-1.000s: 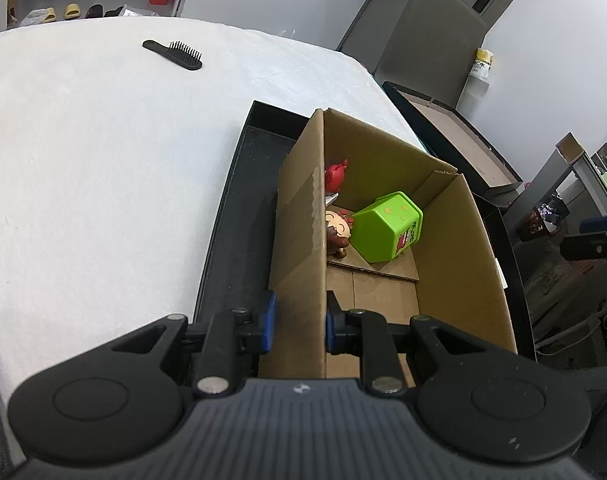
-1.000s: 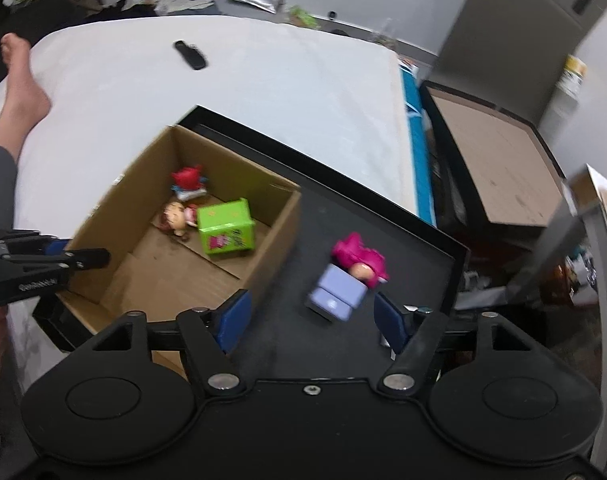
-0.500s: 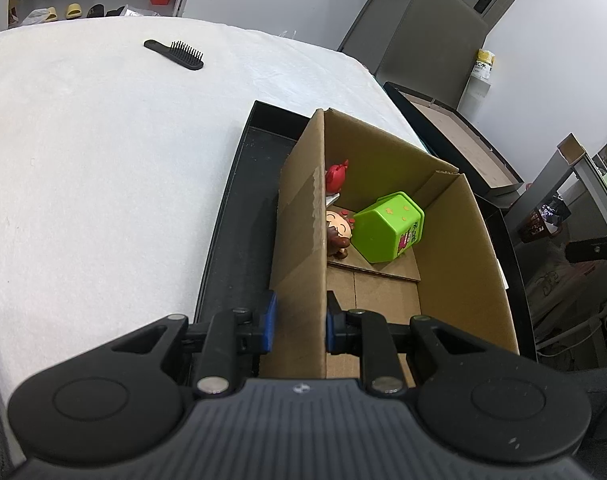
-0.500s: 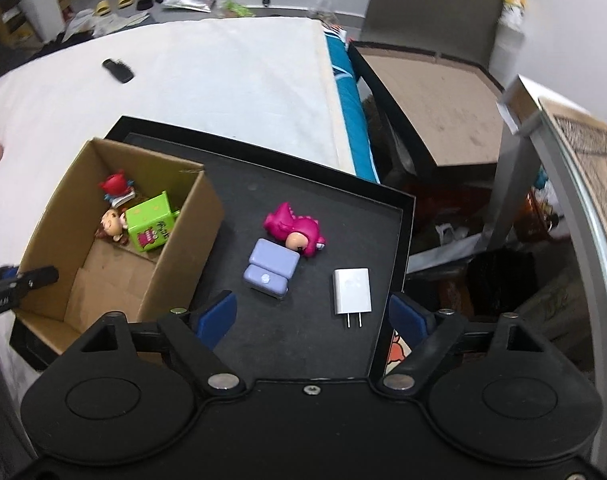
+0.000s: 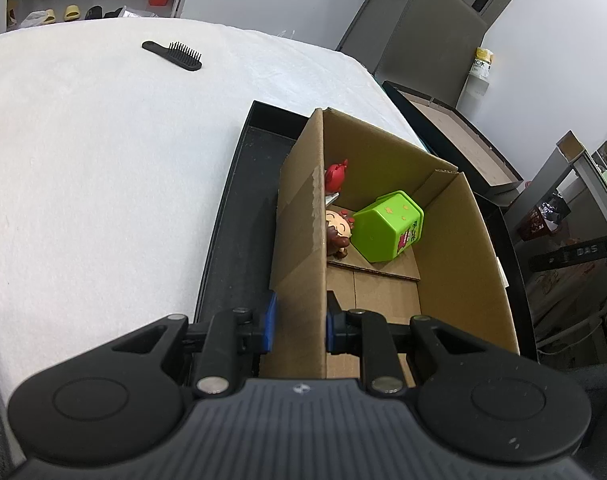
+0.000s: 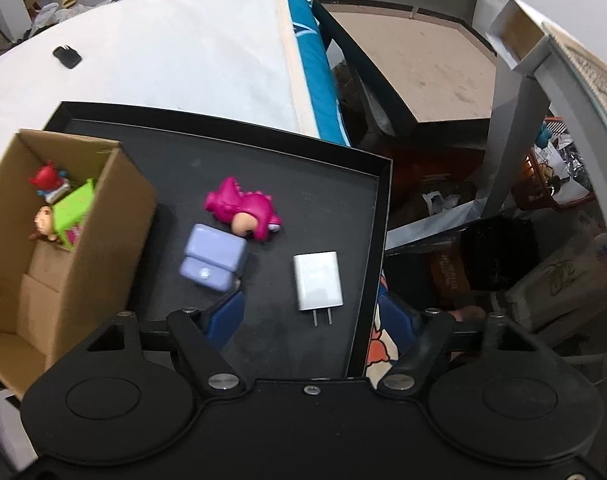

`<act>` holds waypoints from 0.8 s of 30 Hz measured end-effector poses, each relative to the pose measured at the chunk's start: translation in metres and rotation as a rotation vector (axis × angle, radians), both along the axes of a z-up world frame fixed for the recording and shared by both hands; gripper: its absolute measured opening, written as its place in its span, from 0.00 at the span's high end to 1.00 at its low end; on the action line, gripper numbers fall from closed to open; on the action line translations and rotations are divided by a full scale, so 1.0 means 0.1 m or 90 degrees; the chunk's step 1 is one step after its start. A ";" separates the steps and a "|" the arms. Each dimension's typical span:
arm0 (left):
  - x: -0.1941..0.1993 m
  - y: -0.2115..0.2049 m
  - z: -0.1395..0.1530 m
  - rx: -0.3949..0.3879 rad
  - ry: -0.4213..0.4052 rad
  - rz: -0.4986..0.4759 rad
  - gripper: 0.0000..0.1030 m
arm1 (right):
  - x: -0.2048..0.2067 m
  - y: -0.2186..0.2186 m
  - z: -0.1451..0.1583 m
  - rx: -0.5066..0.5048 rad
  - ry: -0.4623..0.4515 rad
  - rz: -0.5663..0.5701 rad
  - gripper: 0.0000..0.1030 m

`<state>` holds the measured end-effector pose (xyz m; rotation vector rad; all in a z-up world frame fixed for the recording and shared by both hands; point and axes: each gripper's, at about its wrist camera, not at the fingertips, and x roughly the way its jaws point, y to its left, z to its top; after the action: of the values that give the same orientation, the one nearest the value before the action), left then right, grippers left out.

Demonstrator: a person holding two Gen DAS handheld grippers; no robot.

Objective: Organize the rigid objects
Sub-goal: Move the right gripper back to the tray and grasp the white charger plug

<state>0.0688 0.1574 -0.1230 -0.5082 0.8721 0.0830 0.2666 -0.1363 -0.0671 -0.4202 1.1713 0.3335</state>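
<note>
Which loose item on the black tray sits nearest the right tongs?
The white charger, prongs pointing toward the right tongs. The lilac block lies left; the pink dinosaur figure is farthest.

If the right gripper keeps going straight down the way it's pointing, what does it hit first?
Most likely the white wall charger with two prongs, lying flat on the black tray between the open fingers of the right gripper. The lilac block toy sits just left of that line. Depth is uncertain.

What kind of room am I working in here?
Probably a lived-in bedroom or home workspace: the black tray sits on a white bed-like surface, a hairbrush lies on it, and slippers line the floor beyond.
</note>
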 end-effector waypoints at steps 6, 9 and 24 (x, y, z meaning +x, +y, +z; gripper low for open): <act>0.01 -0.07 0.02 0.022 0.001 0.003 0.79 | 0.06 -0.05 -0.23 0.006 0.003 0.004 0.33; 0.02 -0.07 0.01 0.023 0.007 0.007 0.79 | 0.08 -0.06 -0.35 0.015 0.005 0.008 0.34; 0.04 -0.01 -0.01 0.008 0.012 0.010 0.79 | 0.31 -0.11 -0.79 0.025 0.036 -0.011 0.45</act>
<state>0.0731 0.1560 -0.1244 -0.5033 0.8861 0.1069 0.2973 -0.1469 -0.1462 -0.3684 1.2210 0.3538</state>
